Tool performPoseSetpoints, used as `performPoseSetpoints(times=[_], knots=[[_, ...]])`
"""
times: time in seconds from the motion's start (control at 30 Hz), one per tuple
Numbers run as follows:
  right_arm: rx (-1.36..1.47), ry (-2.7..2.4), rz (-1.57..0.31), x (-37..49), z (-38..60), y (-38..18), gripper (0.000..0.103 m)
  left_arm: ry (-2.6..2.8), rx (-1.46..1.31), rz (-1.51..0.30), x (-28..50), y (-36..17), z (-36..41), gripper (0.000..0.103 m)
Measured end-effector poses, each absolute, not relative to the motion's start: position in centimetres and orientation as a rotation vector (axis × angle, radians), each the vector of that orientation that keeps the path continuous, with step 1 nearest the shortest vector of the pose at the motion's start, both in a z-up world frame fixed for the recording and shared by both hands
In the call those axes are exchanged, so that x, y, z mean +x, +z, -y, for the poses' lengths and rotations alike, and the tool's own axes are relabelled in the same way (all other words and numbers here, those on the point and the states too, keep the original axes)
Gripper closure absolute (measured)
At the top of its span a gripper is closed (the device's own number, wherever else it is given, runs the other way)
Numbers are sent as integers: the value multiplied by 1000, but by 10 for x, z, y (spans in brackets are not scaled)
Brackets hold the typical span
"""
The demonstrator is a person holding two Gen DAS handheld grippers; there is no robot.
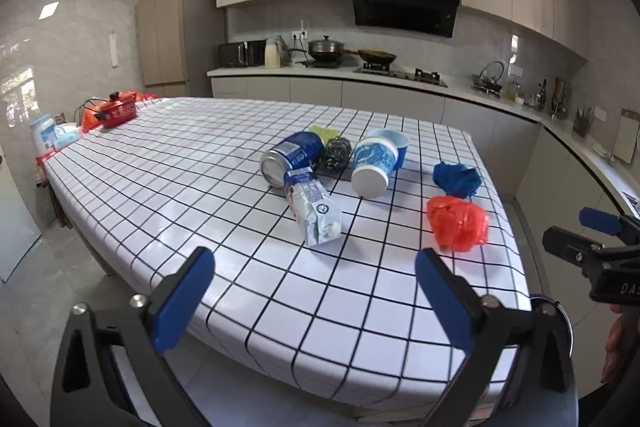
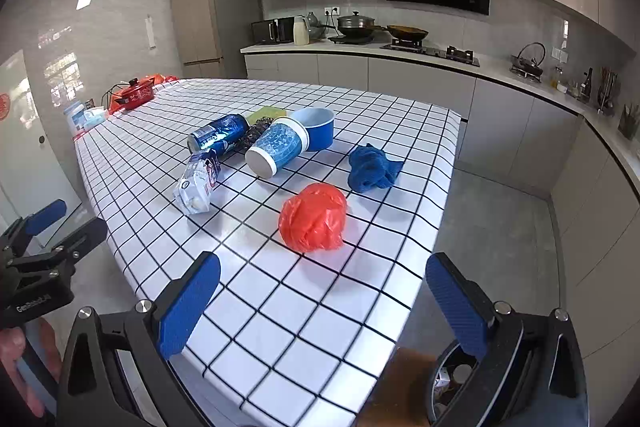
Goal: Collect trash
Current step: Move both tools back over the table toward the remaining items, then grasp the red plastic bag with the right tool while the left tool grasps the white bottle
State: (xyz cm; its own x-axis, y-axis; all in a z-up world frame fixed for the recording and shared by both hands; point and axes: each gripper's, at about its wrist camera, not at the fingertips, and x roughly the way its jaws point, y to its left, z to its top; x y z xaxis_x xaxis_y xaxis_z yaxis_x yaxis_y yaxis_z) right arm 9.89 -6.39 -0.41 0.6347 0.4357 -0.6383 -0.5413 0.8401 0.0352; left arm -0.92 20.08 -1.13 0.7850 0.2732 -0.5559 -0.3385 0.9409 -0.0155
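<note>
Two wrist views over a checked table (image 1: pixel 304 327) carrying scattered trash, nothing yet collected.

Left hand-held gripper (image 1: pixel 314 291): I read its jaws as standing wide apart with only tablecloth between the blue pads; it grips nothing. Directly ahead of it lies the milk carton (image 1: pixel 314 207), on its side, its long axis running roughly away from me and slanting a little leftward toward the far end, its capped end nearest the pads. Behind the carton, touching or nearly touching it, lies the blue can (image 1: pixel 290 157), also on its side with its open end toward me.

Right hand-held gripper (image 2: pixel 322 301): jaws likewise spread wide and empty. The crumpled red plastic bag (image 2: pixel 314 219) sits almost centred ahead of it, near the table's right edge, and is the closest item to this hand. Beyond the bag lies the blue cloth (image 2: pixel 372 169), then the tipped paper cup (image 2: pixel 276 149) resting against a blue bowl (image 2: pixel 318 131).

I judge that the carton falls to my left hand and the bag to my right, each being nearer its own side. A round rim (image 2: pixel 452 379) shows below the table's near corner under my right hand; it may be the bin, though the view there is too cut off to be sure.
</note>
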Motion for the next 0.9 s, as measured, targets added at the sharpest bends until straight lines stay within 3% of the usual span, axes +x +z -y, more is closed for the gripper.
performPoseSetpoints(times=[0.8, 0.9], knots=[[-208, 474, -825, 193, -13, -70, 0, 286, -203, -722, 102, -63, -254, 5], [-213, 452, -866, 209, -21, -86, 6, 267, -224, -755, 116, -73, -257, 12]])
